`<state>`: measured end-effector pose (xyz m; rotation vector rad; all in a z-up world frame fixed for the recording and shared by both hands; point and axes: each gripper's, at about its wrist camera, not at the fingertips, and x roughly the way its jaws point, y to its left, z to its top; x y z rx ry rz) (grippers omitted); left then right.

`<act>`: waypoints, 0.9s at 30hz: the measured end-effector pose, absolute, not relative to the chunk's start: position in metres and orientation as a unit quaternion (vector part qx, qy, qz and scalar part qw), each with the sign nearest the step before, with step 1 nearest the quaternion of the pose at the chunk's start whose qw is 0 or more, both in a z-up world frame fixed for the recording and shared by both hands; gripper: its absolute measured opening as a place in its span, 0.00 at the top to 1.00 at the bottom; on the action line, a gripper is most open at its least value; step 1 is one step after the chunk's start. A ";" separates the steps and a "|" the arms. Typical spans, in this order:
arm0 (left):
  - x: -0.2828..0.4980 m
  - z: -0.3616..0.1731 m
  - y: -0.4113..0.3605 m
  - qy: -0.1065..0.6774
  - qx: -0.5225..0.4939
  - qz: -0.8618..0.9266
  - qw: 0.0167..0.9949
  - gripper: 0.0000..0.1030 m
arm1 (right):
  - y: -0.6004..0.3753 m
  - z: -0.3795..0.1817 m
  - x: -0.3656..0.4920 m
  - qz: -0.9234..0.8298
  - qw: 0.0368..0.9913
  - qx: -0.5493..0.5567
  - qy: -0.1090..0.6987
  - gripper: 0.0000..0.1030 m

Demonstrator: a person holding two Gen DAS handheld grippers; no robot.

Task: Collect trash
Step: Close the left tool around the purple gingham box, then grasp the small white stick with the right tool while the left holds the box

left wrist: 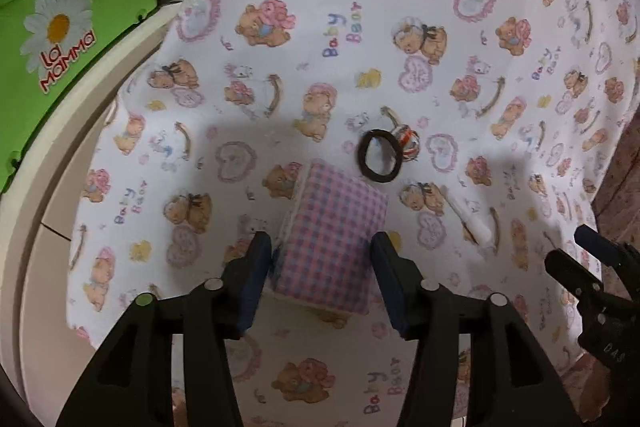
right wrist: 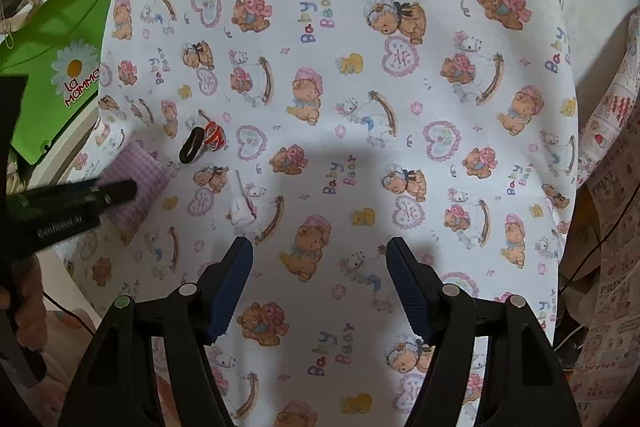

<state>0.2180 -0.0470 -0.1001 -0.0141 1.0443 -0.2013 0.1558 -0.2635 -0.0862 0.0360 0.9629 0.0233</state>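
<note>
A: What is the thing between the fingers of the left gripper point(left wrist: 322, 247)?

B: A small box-shaped pack point(left wrist: 334, 231) with a pink and lilac check pattern, like a pocket tissue pack. One side shows a pale, whitish edge. It lies a little turned on the cloth point(left wrist: 400, 67), at the near left part of the table.

A: Is the gripper clamped on it?

B: I would say no. The left pad touches or almost touches the pack's left side, but on the right side a clear gap shows between the pad and the pack. So the jaws are apart around it, not pressing from both sides.

A: And the cloth?

B: White, printed with teddy bears, pink hearts, rocking horses and the words "Baby Bear". It covers the whole surface.

A: What else lies there?

B: Just beyond the pack, to the far right of it, a black hair tie point(left wrist: 378, 157) lies flat — touching it is a small red-and-white striped ring point(left wrist: 408, 143). To the right of the pack lies a crumpled white paper scrap point(left wrist: 478, 227), long and thin.

A: The right gripper point(right wrist: 320, 259)?

B: Its jaws stand wide apart with only bare cloth between them. The paper scrap is just beyond its left finger, not touching.

A: And on the far left?

B: A green box point(left wrist: 80, 7) with a daisy and the words "La Mamma" — beside the table edge.
</note>
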 end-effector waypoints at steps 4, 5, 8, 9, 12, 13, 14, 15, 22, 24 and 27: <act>0.216 -0.095 -0.057 0.481 0.033 -0.102 0.870 0.31 | -0.264 -0.084 0.156 0.010 0.888 0.016 0.460 0.31; 0.215 -0.094 -0.059 0.476 0.037 -0.110 0.872 0.30 | -0.264 -0.085 0.157 0.010 0.887 0.015 0.462 0.31; 0.216 -0.095 -0.069 0.477 0.052 -0.126 0.868 0.26 | -0.263 -0.087 0.157 0.011 0.884 0.017 0.466 0.31; 0.217 -0.097 -0.073 0.476 0.061 -0.127 0.868 0.26 | -0.262 -0.087 0.157 0.011 0.885 0.016 0.466 0.31; 0.213 -0.103 -0.084 0.461 0.093 -0.119 0.874 0.31 | -0.261 -0.088 0.157 0.010 0.886 0.011 0.463 0.31; 0.213 -0.105 -0.085 0.459 0.098 -0.116 0.875 0.36 | -0.261 -0.088 0.158 0.010 0.886 0.012 0.463 0.31; 0.212 -0.103 -0.087 0.452 0.105 -0.114 0.879 0.55 | -0.261 -0.087 0.159 0.011 0.886 0.013 0.463 0.31; 0.211 -0.100 -0.089 0.448 0.113 -0.117 0.879 0.66 | -0.260 -0.087 0.159 0.013 0.886 0.015 0.463 0.31; 0.204 -0.075 -0.087 0.436 0.089 -0.140 0.884 0.96 | -0.246 -0.089 0.165 0.041 0.887 0.005 0.459 0.31; 0.207 -0.074 -0.084 0.443 0.083 -0.141 0.881 0.91 | -0.241 -0.093 0.168 0.046 0.884 0.003 0.465 0.31; 0.213 -0.078 -0.072 0.453 0.063 -0.149 0.876 0.48 | -0.232 -0.099 0.172 0.051 0.881 -0.003 0.470 0.31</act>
